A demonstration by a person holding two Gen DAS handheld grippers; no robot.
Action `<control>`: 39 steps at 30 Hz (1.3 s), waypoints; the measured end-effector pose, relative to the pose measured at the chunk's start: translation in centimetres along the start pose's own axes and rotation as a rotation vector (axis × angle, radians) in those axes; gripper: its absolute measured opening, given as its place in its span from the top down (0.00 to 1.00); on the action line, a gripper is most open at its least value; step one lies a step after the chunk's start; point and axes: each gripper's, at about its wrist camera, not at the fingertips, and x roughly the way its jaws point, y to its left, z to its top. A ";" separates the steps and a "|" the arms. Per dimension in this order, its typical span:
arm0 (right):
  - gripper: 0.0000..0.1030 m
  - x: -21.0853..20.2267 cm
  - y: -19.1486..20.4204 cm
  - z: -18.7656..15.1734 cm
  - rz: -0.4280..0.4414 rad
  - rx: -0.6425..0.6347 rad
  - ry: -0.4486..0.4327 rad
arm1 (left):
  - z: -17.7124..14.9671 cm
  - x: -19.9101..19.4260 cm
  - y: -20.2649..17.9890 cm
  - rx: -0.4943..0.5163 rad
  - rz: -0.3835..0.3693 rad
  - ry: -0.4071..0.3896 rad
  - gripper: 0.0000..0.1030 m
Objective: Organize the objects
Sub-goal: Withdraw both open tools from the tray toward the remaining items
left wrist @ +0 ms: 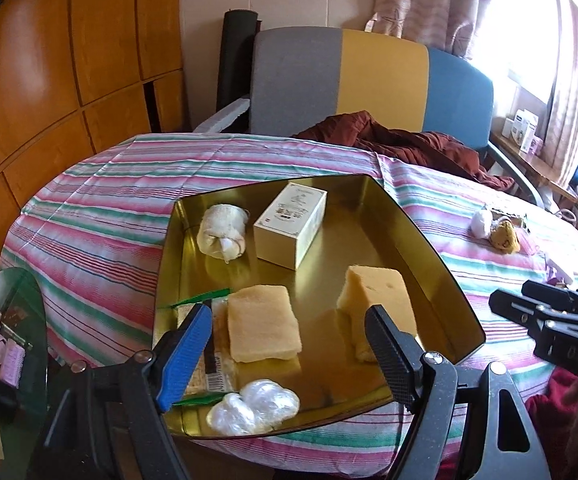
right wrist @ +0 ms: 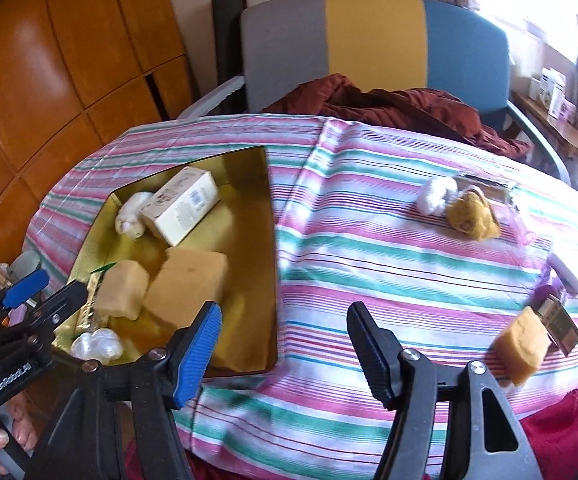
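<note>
A gold tin tray [left wrist: 429, 248] [right wrist: 267, 216] lies on the striped bedspread. In it are a cream box [left wrist: 291, 226] [right wrist: 181, 204], a rolled white cloth [left wrist: 223, 230] [right wrist: 131, 210], a flat yellow sponge [left wrist: 263, 326] [right wrist: 125, 294], a second sponge block [left wrist: 377, 298] [right wrist: 187, 290], a snack packet [left wrist: 213, 360] and crumpled clear plastic [left wrist: 253, 402] [right wrist: 97, 344]. My left gripper [left wrist: 289, 340] is open over the tray's near end, holding nothing. My right gripper [right wrist: 285, 344] is open and empty over the bedspread, right of the tray. It also shows in the left wrist view [left wrist: 549, 316].
On the bed to the right lie a white fluffy ball [right wrist: 437, 194], a brown plush toy [right wrist: 471, 212], a third sponge [right wrist: 521, 340], a small dark box [right wrist: 561, 320] and a white item [right wrist: 569, 274]. A dark red blanket [right wrist: 389, 100] lies by the headboard. A glass side table [left wrist: 17, 320] stands left.
</note>
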 end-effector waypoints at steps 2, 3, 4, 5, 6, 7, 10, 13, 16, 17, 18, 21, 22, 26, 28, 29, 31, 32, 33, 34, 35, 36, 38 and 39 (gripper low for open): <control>0.32 -0.1 -0.8 0.0 -0.017 0.015 -0.004 | 0.0 0.0 -0.3 0.007 -0.003 0.003 0.23; 0.30 -0.1 -1.1 0.0 -0.024 0.021 -0.007 | 0.0 0.0 -0.5 0.010 -0.004 0.003 0.23; 0.30 -0.2 -1.5 -0.1 -0.030 0.025 -0.009 | 0.0 -0.1 -0.6 0.014 -0.004 0.001 0.23; 0.30 -0.2 -1.9 -0.1 -0.040 0.029 -0.012 | 0.0 -0.2 -0.8 0.018 -0.002 -0.001 0.23; 0.30 -0.3 -2.3 0.0 -0.051 0.033 -0.013 | 0.0 -0.3 -0.9 0.025 0.000 -0.004 0.23; 0.30 -0.4 -2.8 0.0 -0.062 0.038 -0.016 | 0.0 -0.4 -1.1 0.033 0.003 -0.011 0.23; 0.30 -0.9 -4.5 0.4 -0.100 0.058 -0.029 | 0.2 -0.8 -1.6 0.054 0.013 -0.029 0.22; 0.30 -1.5 -6.7 0.8 -0.145 0.082 -0.039 | 0.5 -1.0 -2.0 0.063 0.008 -0.037 0.21; 0.30 -2.2 -9.1 1.1 -0.193 0.117 -0.049 | 0.5 -1.2 -2.7 0.088 0.001 -0.047 0.21; 0.30 -2.5 -9.9 1.1 -0.208 0.129 -0.053 | 0.6 -1.3 -3.0 0.099 -0.002 -0.049 0.21; 0.30 -2.9 -10.8 1.2 -0.226 0.145 -0.059 | 0.5 -1.4 -3.3 0.108 -0.007 -0.051 0.21; 0.30 -3.8 -13.4 1.5 -0.263 0.191 -0.074 | 0.5 -1.4 -4.4 0.136 -0.020 -0.052 0.21; 0.30 -4.2 -14.5 1.5 -0.281 0.210 -0.081 | 0.5 -1.4 -4.7 0.145 -0.023 -0.052 0.21; 0.30 -5.4 -17.9 1.6 -0.339 0.276 -0.111 | 0.6 -1.5 -6.0 0.182 -0.033 -0.058 0.21; 0.30 -5.8 -19.8 1.4 -0.358 0.319 -0.123 | 0.7 -1.6 -6.5 0.194 -0.039 -0.060 0.21; 0.30 -6.0 -20.6 1.3 -0.365 0.337 -0.128 | 0.8 -1.6 -6.7 0.200 -0.041 -0.060 0.21; 0.30 -6.2 -22.2 1.0 -0.376 0.380 -0.140 | 0.8 -1.6 -7.2 0.211 -0.044 -0.061 0.21; 0.30 -6.2 -22.9 0.8 -0.378 0.399 -0.145 | 0.9 -1.6 -7.5 0.218 -0.046 -0.061 0.21; 0.30 -6.3 -23.6 0.6 -0.377 0.421 -0.150 | 0.9 -1.6 -7.7 0.225 -0.049 -0.060 0.21; 0.30 -6.2 -24.3 0.3 -0.375 0.442 -0.154 | 0.9 -1.5 -8.0 0.232 -0.050 -0.059 0.21; 0.30 -6.2 -24.8 0.2 -0.371 0.463 -0.156 | 1.0 -1.4 -8.3 0.240 -0.051 -0.058 0.21; 0.30 -6.2 -25.3 -0.1 -0.364 0.484 -0.159 | 1.0 -1.4 -8.6 0.247 -0.053 -0.057 0.21; 0.30 -6.2 -26.4 -0.7 -0.347 0.533 -0.167 | 1.1 -1.2 -9.3 0.263 -0.059 -0.055 0.21; 0.30 -6.1 -26.8 -1.0 -0.336 0.560 -0.166 | 1.1 -1.1 -9.6 0.270 -0.065 -0.052 0.21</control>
